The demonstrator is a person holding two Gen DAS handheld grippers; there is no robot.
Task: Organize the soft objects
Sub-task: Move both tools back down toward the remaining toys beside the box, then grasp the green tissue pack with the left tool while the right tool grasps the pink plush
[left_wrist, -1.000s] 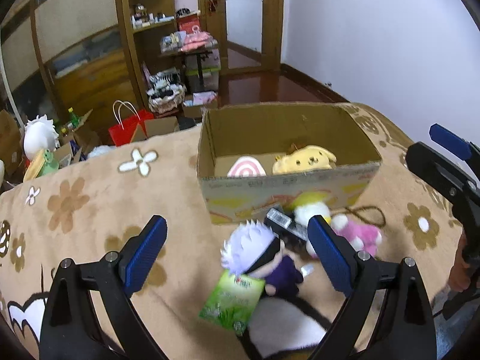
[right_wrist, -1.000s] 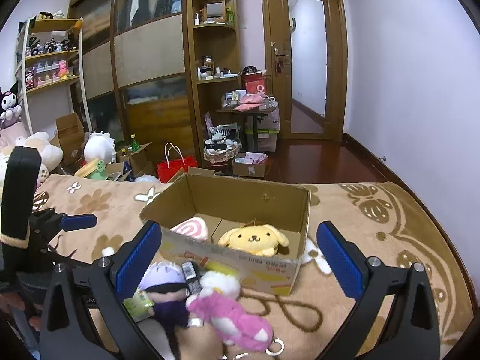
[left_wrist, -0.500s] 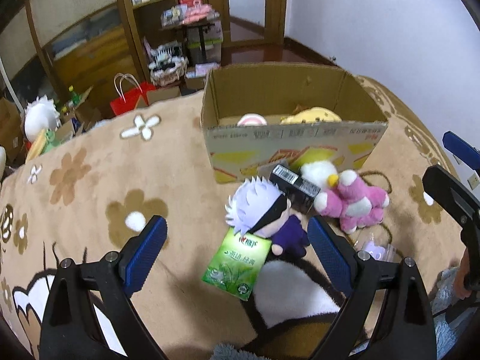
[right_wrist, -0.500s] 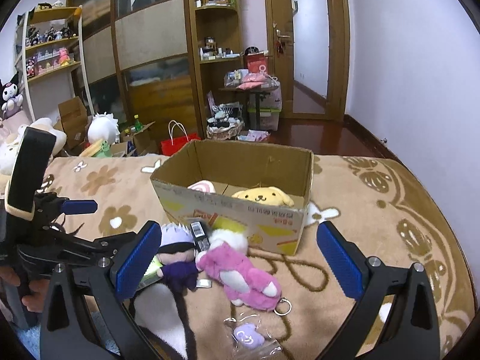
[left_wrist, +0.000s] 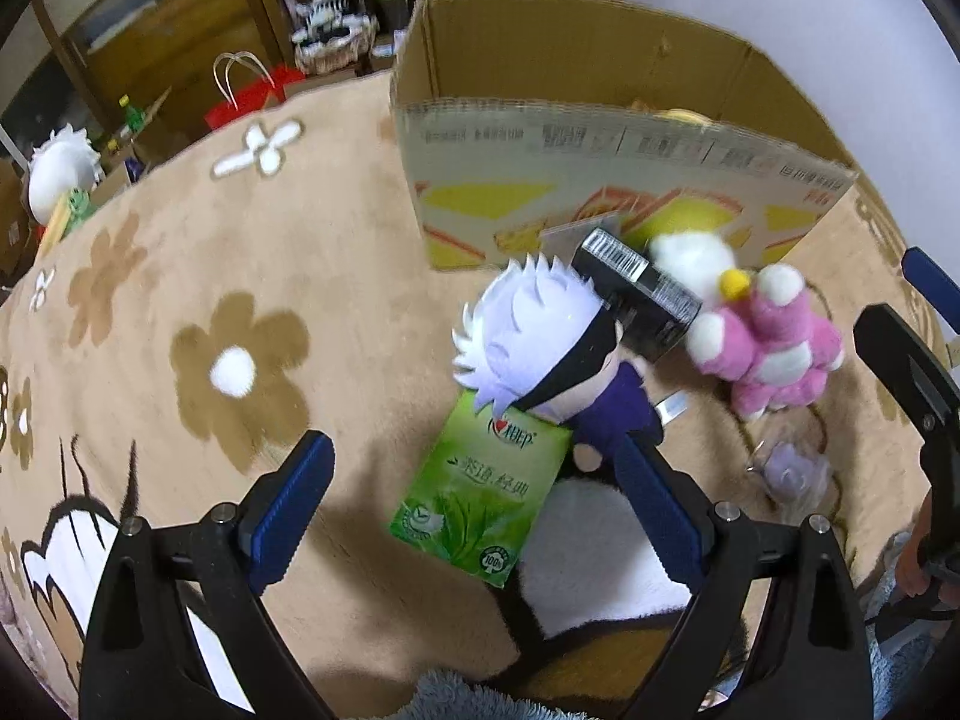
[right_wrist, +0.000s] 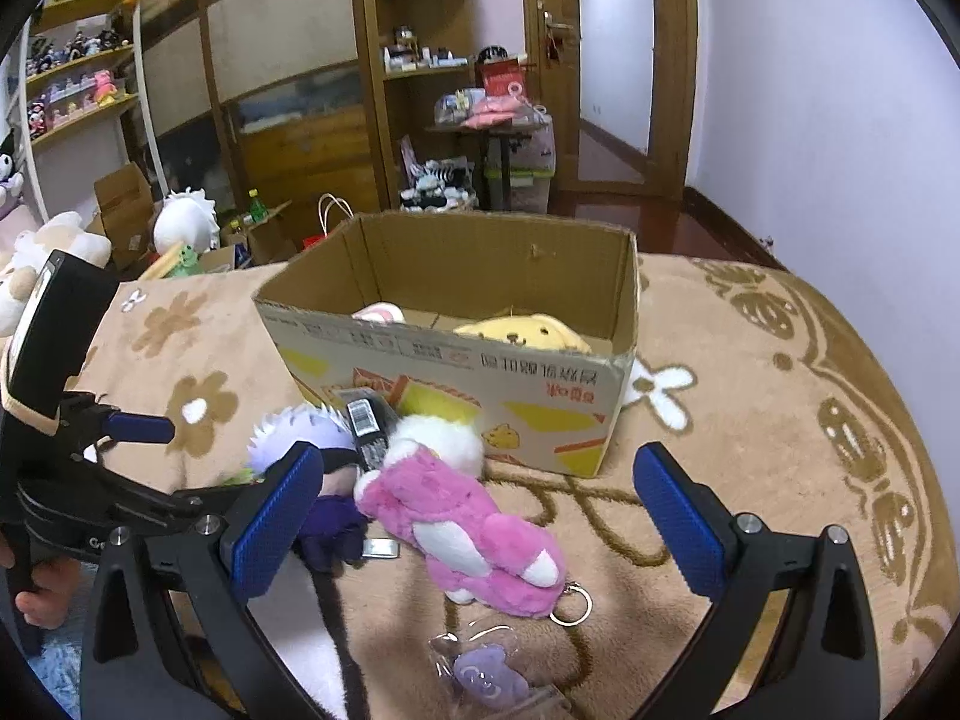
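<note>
Cardboard box (right_wrist: 456, 354) wall hides most of the yellow plush (right_wrist: 525, 333); both hand-held grippers (left_wrist: 474, 504) (right_wrist: 480, 516) spread, empty.

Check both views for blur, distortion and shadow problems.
Left wrist view: motion blur smears the cardboard box print and pink plush; the left tool stays sharp. Right wrist view: sharper, with the box text legible. Both have fisheye bending, dark corners and soft indoor shadows.

White-haired doll (left_wrist: 540, 336), black blindfold, purple body: lies on the rug, head just in front of the cardboard box (right_wrist: 480, 360). Pink-and-white plush (right_wrist: 468, 528) with a keyring lies just beside it. Yellow plush (right_wrist: 528, 333) and pink-and-white plush (right_wrist: 381, 315) sit inside the box.
</note>
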